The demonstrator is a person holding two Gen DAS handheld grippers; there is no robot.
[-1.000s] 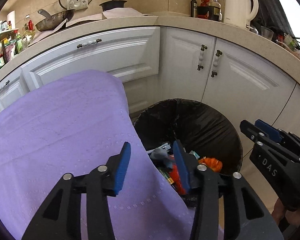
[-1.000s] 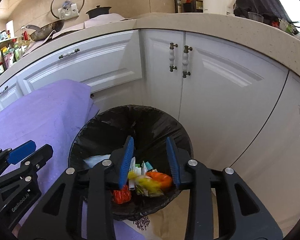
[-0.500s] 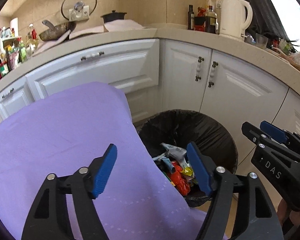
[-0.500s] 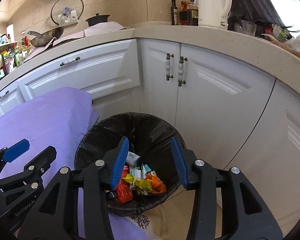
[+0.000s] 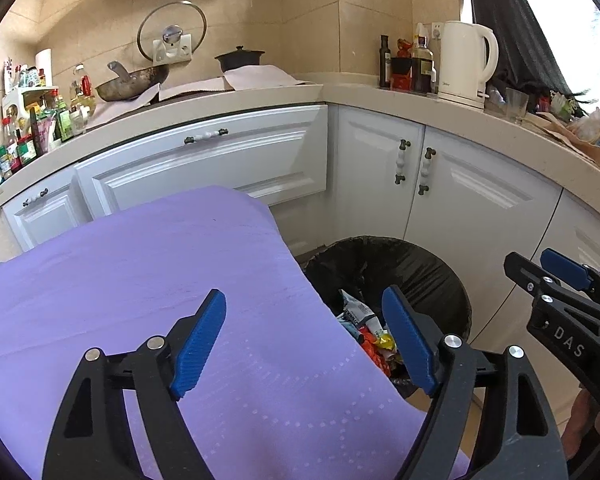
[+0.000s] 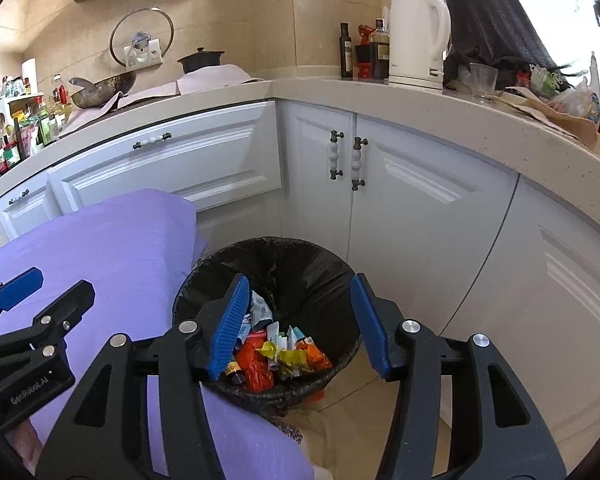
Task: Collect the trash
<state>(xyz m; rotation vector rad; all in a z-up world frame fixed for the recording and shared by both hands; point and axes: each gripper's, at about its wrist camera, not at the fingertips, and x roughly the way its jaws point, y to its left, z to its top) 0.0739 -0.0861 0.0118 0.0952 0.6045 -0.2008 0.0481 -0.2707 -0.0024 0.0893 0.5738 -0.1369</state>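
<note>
While we hold both tools above the corner of the kitchen, our left gripper point(image 5: 302, 340) is spreading its blue-padded jaws with nothing between them, hanging over the edge of the purple cloth-covered surface point(image 5: 140, 280). Our right gripper point(image 6: 298, 320) is likewise opening and empty, poised over the round bin lined with a black plastic bag point(image 6: 300, 256). That bin stands on the floor just beside the purple surface and close against the white cabinet doors point(image 6: 420, 208). Inside it lies the collected trash, a heap of crumpled wrappers in red, orange, yellow and white point(image 6: 276, 356), resting at the bottom of the liner, well below our pads. From the left wrist view the same wrappers point(image 5: 366, 328) show partly behind the cloth's edge. On the pale stone countertop point(image 6: 440, 120) we see a white electric kettle point(image 6: 418, 40), dark bottles point(image 6: 345, 50) and a clear glass point(image 6: 482, 80).
</note>
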